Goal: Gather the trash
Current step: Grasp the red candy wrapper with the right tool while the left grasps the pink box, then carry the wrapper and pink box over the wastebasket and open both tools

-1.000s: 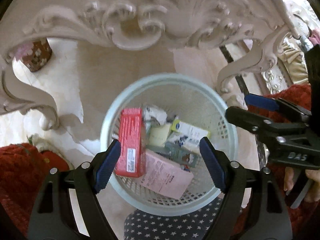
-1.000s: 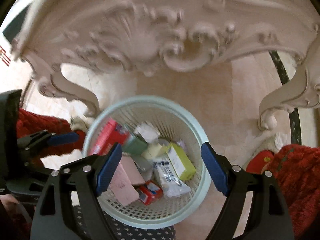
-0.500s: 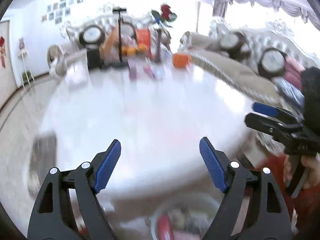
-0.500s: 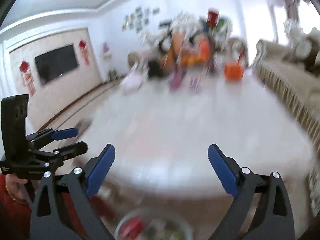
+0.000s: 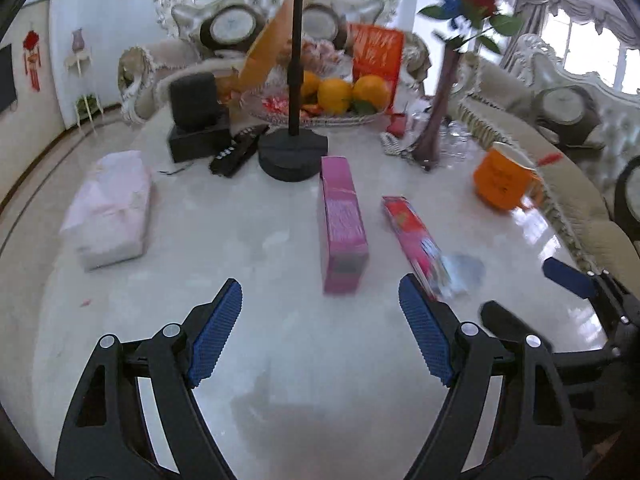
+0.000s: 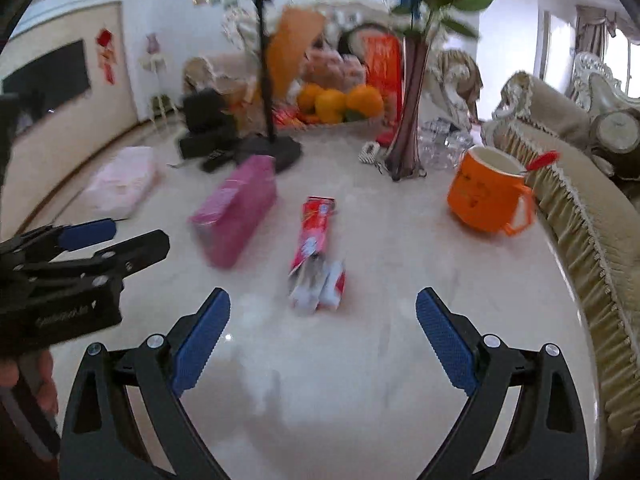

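Note:
A long magenta box [image 5: 343,226] lies on the white marble table [image 5: 248,352], ahead of my open, empty left gripper [image 5: 320,330]. To its right lies a red toothpaste-style box [image 5: 416,244] with a torn open end. In the right wrist view the red box [image 6: 316,252] lies straight ahead of my open, empty right gripper [image 6: 323,340], and the magenta box [image 6: 236,210] is to its left. Each gripper shows in the other's view, the right one [image 5: 568,300] and the left one [image 6: 80,248].
An orange mug [image 6: 486,194], a purple vase with a rose [image 6: 408,136], a fruit tray with oranges [image 5: 344,96], a black stand base [image 5: 292,152], remotes [image 5: 236,150], a black box [image 5: 196,120] and a pink tissue pack [image 5: 110,210] stand on the table. Sofas surround it.
Both grippers rose from over the waste basket under the table and now look across the tabletop. The basket has left both views. Both stay open.

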{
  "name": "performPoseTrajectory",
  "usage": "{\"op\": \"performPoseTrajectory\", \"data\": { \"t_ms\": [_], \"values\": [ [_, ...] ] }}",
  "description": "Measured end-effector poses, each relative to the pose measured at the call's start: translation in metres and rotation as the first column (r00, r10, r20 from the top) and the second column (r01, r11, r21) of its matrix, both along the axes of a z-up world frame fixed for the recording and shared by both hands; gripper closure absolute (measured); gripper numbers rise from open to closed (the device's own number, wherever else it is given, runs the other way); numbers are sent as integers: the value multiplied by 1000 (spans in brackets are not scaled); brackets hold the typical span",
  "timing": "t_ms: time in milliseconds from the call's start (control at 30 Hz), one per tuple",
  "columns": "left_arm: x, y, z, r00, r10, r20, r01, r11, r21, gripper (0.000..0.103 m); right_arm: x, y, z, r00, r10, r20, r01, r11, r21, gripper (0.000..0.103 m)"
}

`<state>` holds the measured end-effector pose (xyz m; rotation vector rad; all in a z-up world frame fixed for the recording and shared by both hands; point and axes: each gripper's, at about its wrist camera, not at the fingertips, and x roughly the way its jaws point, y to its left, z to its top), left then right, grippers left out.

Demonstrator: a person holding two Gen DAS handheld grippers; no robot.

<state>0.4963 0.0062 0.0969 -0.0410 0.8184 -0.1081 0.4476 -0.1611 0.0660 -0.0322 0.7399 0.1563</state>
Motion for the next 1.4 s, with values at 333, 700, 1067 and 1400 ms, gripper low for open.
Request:
{"op": "performPoseTrajectory", "data": {
  "t_ms": [333, 700, 1067, 1400],
  "values": [
    [100, -26, -30, 994, -8, -105, 26, 986, 167, 24, 69, 33, -32, 994, 71, -78, -78, 992, -94, 13],
    [119, -21, -55, 985, -38, -168, 47, 998, 50, 71, 85, 29, -46, 980, 106, -168, -121, 989, -83, 23],
    [102, -12, -53, 990, -13, -142, 19, 999, 42, 74, 80, 16, -42, 985, 97, -139, -100, 995, -16, 79],
    [10, 12, -9, 998, -48, -42, 47, 999, -10, 74, 26, 1, 7, 994, 110, -5, -107, 975, 194, 79]
  ]
}}
